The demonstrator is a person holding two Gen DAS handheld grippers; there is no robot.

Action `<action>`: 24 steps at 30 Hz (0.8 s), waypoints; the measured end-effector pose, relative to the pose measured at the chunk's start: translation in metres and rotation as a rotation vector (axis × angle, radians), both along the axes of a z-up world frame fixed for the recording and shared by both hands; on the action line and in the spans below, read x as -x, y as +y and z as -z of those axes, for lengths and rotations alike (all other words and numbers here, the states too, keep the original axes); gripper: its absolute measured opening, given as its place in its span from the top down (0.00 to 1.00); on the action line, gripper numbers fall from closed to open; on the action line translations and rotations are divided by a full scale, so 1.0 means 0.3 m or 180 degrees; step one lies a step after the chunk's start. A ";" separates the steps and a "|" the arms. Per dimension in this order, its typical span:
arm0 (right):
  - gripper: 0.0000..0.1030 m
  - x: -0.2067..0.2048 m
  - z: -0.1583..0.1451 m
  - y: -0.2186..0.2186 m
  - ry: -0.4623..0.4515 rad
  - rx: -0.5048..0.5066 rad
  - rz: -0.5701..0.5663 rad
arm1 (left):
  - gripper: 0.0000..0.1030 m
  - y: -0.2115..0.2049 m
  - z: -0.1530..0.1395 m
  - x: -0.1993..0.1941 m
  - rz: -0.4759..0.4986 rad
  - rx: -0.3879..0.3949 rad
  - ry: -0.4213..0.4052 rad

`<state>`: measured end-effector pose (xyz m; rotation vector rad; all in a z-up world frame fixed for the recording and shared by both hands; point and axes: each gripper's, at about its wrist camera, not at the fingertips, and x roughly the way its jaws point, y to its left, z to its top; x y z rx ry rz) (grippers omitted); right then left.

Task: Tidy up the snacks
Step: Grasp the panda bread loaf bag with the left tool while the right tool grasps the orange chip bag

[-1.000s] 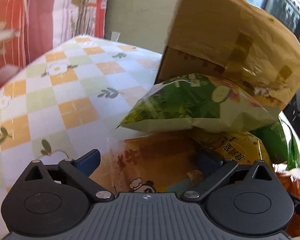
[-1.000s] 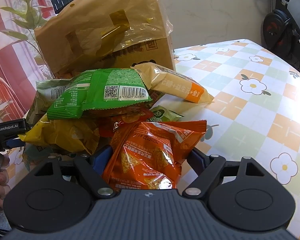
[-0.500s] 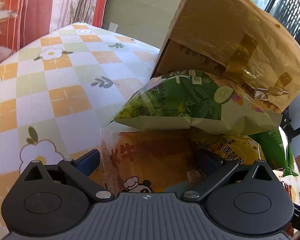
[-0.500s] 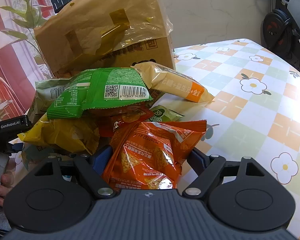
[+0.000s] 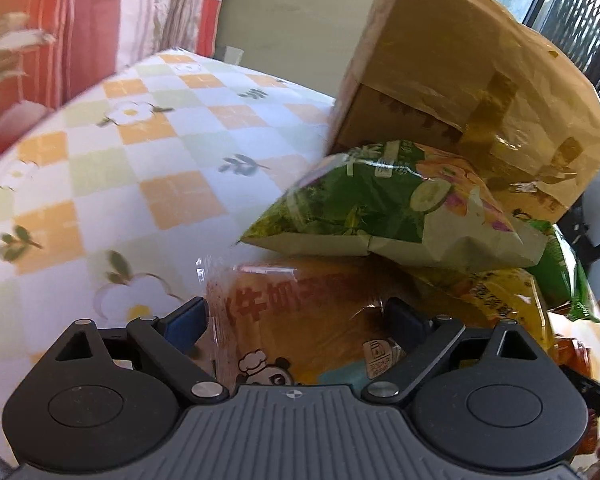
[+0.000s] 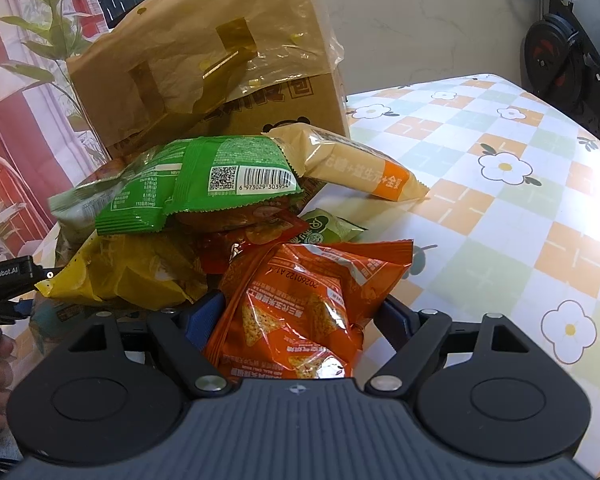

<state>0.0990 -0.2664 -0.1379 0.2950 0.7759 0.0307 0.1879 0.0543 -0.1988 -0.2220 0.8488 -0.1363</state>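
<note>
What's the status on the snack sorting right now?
Left hand-held gripper around panda bread pack. Right hand-held gripper around orange chip bag. Green bag overlaps bread pack.
</note>
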 end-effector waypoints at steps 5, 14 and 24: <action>0.20 -0.001 0.002 -0.001 0.0000 -0.0014 0.0008 | 0.07 0.054 -0.015 -0.004 -0.0162 -0.0071 0.0055; 0.20 -0.001 0.003 -0.002 -0.0001 -0.0015 0.0008 | 0.05 0.023 -0.024 -0.054 -0.0324 -0.0140 0.0177; 0.20 0.001 0.005 -0.003 -0.0006 -0.0016 0.0007 | 0.02 -0.147 -0.047 -0.087 -0.0092 -0.1043 -0.0026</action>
